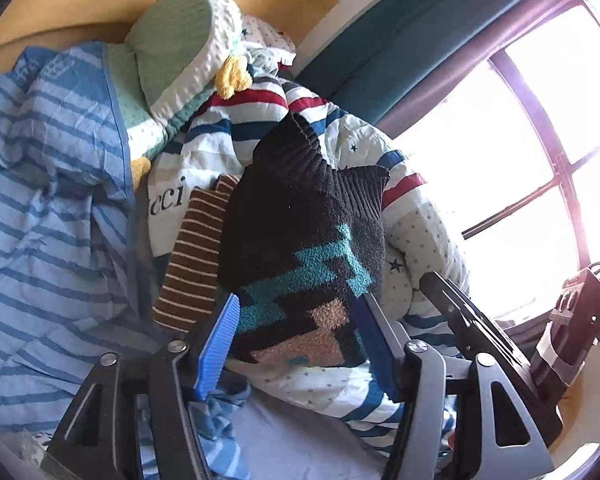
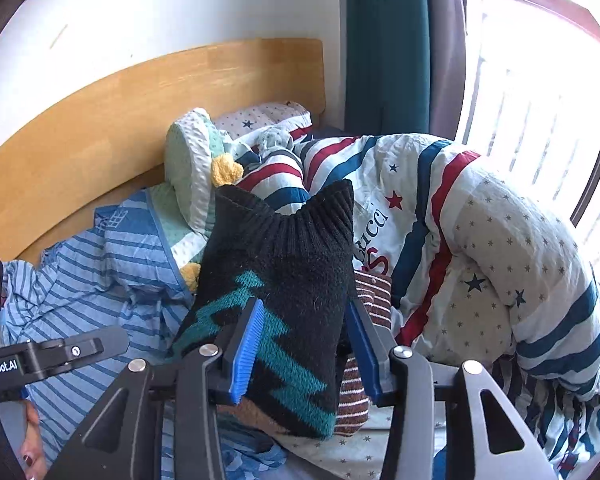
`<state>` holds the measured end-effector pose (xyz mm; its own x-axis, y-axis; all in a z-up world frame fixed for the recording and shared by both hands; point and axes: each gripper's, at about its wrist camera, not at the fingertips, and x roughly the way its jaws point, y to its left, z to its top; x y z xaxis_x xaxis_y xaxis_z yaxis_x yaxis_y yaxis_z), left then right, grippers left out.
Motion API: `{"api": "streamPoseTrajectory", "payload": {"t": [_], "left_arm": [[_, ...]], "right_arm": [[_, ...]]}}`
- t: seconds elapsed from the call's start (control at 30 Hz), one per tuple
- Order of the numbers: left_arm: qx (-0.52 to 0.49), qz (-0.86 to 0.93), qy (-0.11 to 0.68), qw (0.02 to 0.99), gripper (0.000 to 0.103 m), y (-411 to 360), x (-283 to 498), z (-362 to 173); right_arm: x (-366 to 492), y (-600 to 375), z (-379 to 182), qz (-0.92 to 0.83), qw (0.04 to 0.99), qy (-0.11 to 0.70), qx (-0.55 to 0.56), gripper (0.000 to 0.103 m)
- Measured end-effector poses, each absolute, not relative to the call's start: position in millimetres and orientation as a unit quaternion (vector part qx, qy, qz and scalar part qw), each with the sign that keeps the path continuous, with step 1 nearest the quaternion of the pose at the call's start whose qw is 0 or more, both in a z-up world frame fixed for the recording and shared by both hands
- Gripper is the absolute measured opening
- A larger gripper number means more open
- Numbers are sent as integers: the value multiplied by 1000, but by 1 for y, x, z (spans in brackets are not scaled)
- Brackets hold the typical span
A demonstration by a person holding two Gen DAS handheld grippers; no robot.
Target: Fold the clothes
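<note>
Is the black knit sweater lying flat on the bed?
No: the black knit sweater is bunched upright between the right gripper fingers.

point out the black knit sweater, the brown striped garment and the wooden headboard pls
black knit sweater [image 2: 296, 264]: right wrist view, on the plain black knit below the ribbed hem.
brown striped garment [image 1: 196, 256]: left wrist view, mid-panel, left of the sweater.
wooden headboard [image 2: 180, 92]: right wrist view, on the bare board face.

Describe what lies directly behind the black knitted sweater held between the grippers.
Behind the black knitted sweater a brown striped garment peeks out, backed by the star-and-stripe quilt. How far the brown garment extends is hidden by the sweater.
</note>
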<state>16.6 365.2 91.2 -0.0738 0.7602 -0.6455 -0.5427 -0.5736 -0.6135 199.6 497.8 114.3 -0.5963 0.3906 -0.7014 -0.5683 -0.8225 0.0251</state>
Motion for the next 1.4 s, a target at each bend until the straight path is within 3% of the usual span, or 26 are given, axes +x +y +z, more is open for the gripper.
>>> {"api": "streamPoseTrajectory", "payload": {"t": [0.17,0.23,0.27,0.3,0.37,0.5,0.6,0.97,1.03,1.07,1.1,1.4], "left_arm": [[-485,746,-71,451,65,354,40,101],[-489,754,-66,435,65,347,49,98],[-485,761,-60,427,65,343,56,96],[-479,767,-55,422,65,340,61,94],[-465,784,-33,410,65,334,74,91],[-450,794,-20,408,66,329,93,90],[-440,800,-15,408,76,327,104,89],[-443,802,-1,401,81,338,119,84],[-437,808,5,395,87,339,119,82],[-433,812,11,392,89,340,119,81],[-429,816,17,388,89,341,120,81],[-428,825,34,368,89,346,117,77]], "right_arm": [[237,468,94,888,265,146,-346,50],[249,456,83,887,275,145,-342,60],[254,452,78,887,282,146,-336,73],[261,446,72,888,289,148,-325,80],[269,439,62,891,291,151,-315,83],[274,429,48,895,277,146,-317,84],[277,424,44,898,272,132,-321,85],[292,430,38,898,261,141,-326,88],[290,431,38,897,256,138,-332,91],[289,430,38,897,253,137,-335,99],[288,430,38,897,252,136,-336,103],[282,422,37,899,246,116,-344,103]]}}
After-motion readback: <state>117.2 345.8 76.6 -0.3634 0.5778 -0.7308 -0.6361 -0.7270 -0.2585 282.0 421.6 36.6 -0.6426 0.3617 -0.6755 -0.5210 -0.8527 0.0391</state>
